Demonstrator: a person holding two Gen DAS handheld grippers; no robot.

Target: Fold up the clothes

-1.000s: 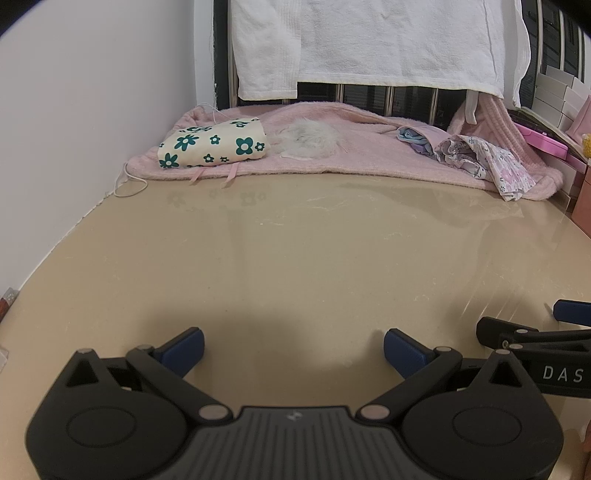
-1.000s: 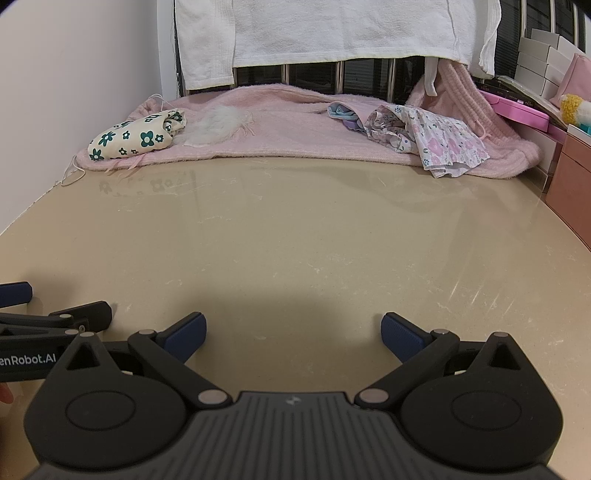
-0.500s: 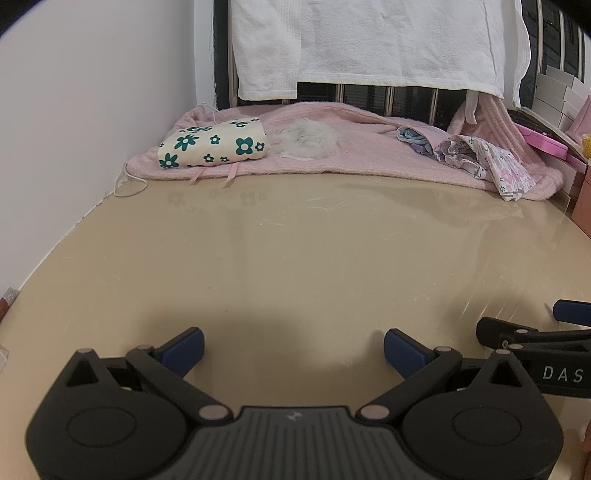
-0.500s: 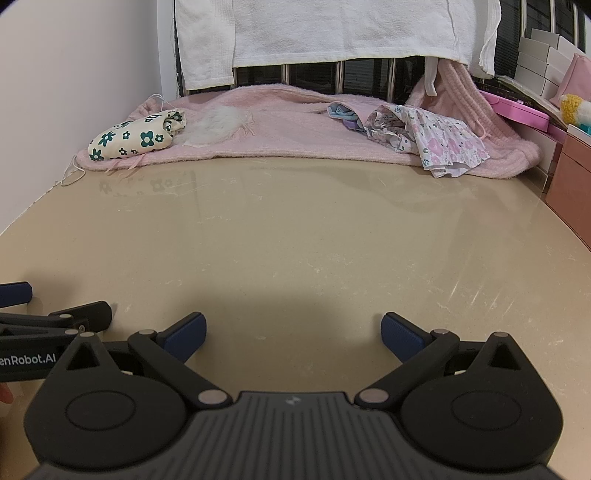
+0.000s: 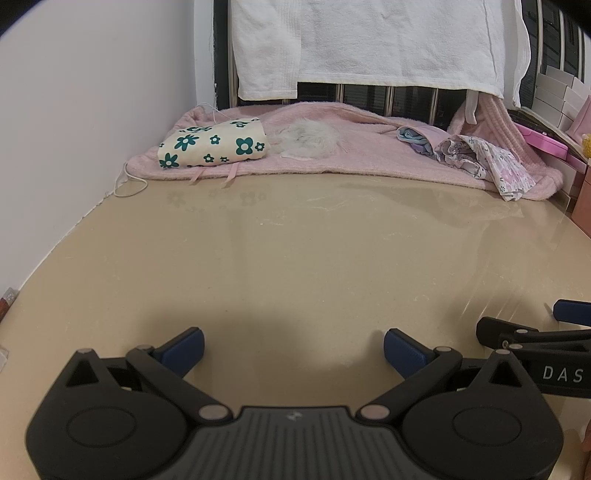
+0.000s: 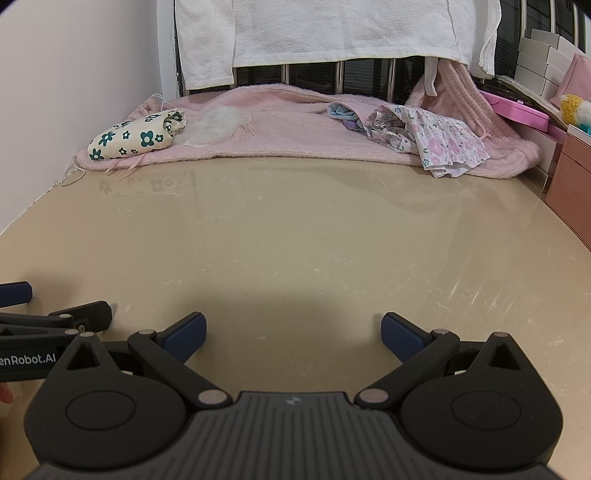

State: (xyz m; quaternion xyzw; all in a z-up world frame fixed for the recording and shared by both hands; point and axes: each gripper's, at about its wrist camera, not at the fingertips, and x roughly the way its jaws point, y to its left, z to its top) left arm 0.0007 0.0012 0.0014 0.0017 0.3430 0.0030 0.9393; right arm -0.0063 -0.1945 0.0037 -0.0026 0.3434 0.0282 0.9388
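Note:
A folded cream cloth with green flowers (image 5: pixel 212 147) (image 6: pixel 137 134) lies at the far left on a pink blanket (image 5: pixel 351 155) (image 6: pixel 295 129). A crumpled floral garment in pink and lilac (image 5: pixel 487 162) (image 6: pixel 432 138) lies at the far right of the blanket, beside a small blue-purple piece (image 5: pixel 415 138) (image 6: pixel 343 112). My left gripper (image 5: pixel 293 347) rests open low over the beige table (image 5: pixel 314 266) (image 6: pixel 314 240), holding nothing. My right gripper (image 6: pixel 291 334) is open too and empty. Both are far from the clothes, side by side.
A white towel (image 5: pixel 369 40) (image 6: pixel 332 29) hangs on a rail behind the blanket. A white fluffy tuft (image 5: pixel 308 138) (image 6: pixel 218 123) lies on the blanket. White wall at left. Pink and white boxes (image 6: pixel 546 85) stand at the right edge.

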